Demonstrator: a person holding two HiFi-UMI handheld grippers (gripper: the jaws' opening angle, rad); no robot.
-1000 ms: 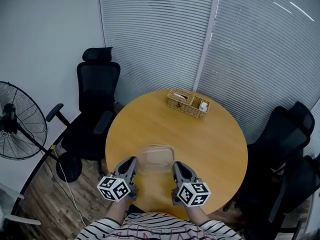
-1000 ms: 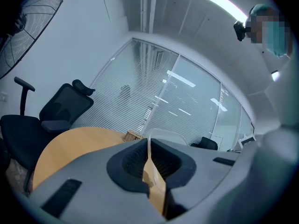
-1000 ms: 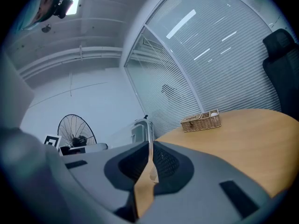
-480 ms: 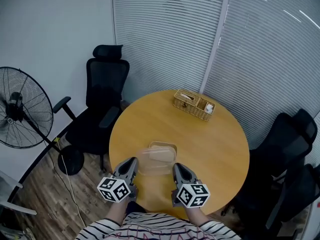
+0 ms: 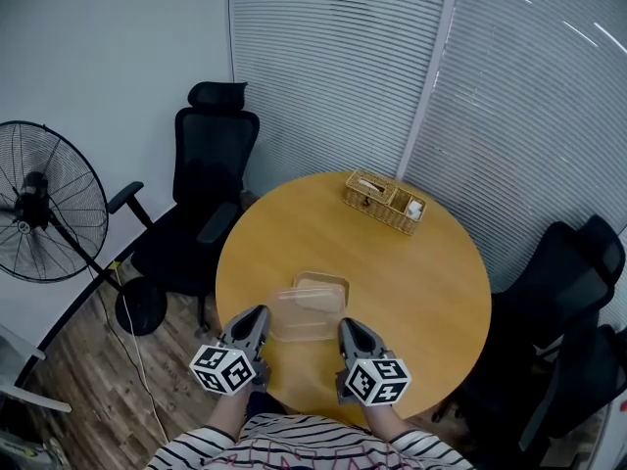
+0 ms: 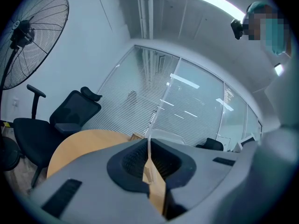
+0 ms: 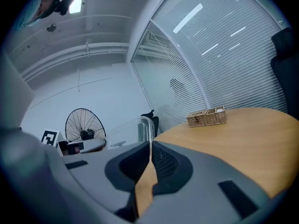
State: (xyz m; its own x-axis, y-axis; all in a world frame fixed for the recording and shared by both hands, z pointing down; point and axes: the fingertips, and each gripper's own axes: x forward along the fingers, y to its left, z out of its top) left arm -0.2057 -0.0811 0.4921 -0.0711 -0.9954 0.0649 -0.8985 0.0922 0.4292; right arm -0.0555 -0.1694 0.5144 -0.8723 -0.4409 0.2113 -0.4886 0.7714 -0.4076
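My left gripper (image 5: 258,321) is closed tight on the left rim of the clear box (image 5: 307,311), and my right gripper (image 5: 347,328) pinches its right rim the same way. The box sits between them at the near part of the round surface (image 5: 421,262). A basket (image 5: 384,202) stands at the far edge, well apart.

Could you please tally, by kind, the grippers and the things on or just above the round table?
grippers: 2, the left gripper and the right gripper
clear plastic container, gripped by both: 1
wicker basket: 1
Total: 4
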